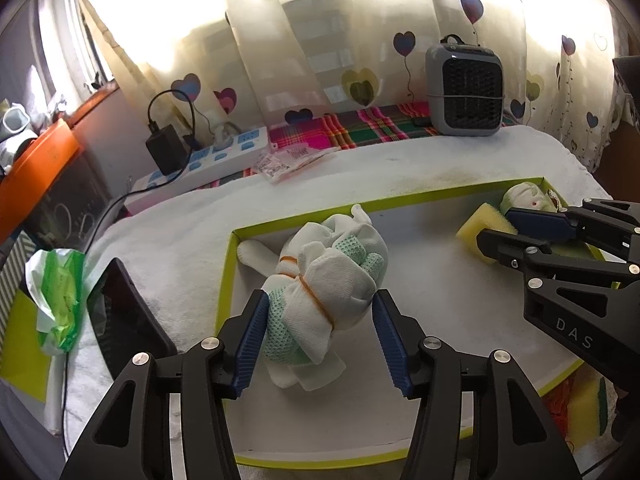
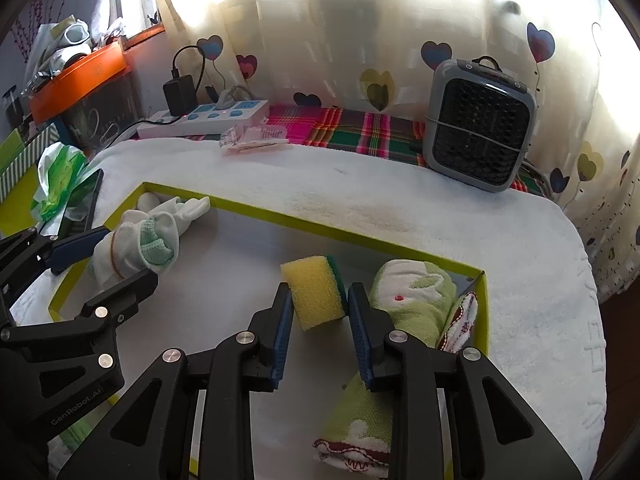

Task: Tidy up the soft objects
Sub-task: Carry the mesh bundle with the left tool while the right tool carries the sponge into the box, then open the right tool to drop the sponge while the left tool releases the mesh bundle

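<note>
One tray (image 2: 320,227) holds one glove bundle (image 1: 328,288), one sponge (image 2: 316,296) and two rolled towels (image 2: 416,300), with a second sponge (image 1: 588,412) outside it. Behind stand one fan (image 2: 478,128), one power strip (image 2: 208,118) and one charger (image 2: 180,94). Two tools (image 1: 318,340) are in view.

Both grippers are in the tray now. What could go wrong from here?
1. The left gripper is open around the glove bundle; pulling back could snag its rubber band.
2. The right gripper straddles the sponge, which leans on the rolled towel and may tip.
3. The fingers could catch the tray rim.
</note>
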### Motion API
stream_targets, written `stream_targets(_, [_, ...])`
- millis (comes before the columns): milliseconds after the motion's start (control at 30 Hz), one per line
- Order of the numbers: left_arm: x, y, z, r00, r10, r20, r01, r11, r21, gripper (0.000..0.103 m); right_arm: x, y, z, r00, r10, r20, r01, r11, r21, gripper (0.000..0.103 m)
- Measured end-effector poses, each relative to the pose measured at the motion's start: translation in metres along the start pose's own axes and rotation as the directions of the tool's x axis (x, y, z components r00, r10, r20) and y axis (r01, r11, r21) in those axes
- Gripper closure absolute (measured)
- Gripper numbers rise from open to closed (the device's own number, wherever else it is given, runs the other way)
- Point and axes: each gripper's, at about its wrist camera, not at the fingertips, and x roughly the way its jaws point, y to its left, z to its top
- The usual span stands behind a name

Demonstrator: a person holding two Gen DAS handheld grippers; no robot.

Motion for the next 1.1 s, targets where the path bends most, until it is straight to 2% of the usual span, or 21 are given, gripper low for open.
stream_targets(167, [0.0,0.002,0.001,1.0,-0.011,-0.002,0.011,1.0,-0.014,0.048,0.0,0.002,0.0,1.0,-0.002,0.003,0.002,1.0,-0.009,0.069])
stream_targets(300, [-0.001,0.003,0.001,1.0,-0.017,-0.002,0.017,1.0,-0.025,0.046,0.0,0.003,0.0,1.0,-0.003,0.009,0.003,1.0,-0.011,0.058])
stream_targets(733, [-0.013,0.009,0.001,0.997,-0.064,0.031,0.066,0.996,-0.059,0.044,-0.007,0.004,-0.001,1.0,0.002,0.02,-0.002,1.0,-0.002,0.046])
stream_targets(1100, [-0.016,0.015,-0.002,0.998,-0.064,0.027,0.066,0.995,-0.08,0.043,-0.014,0.004,-0.003,1.0,0.008,0.029,-0.009,1.0,0.021,0.042])
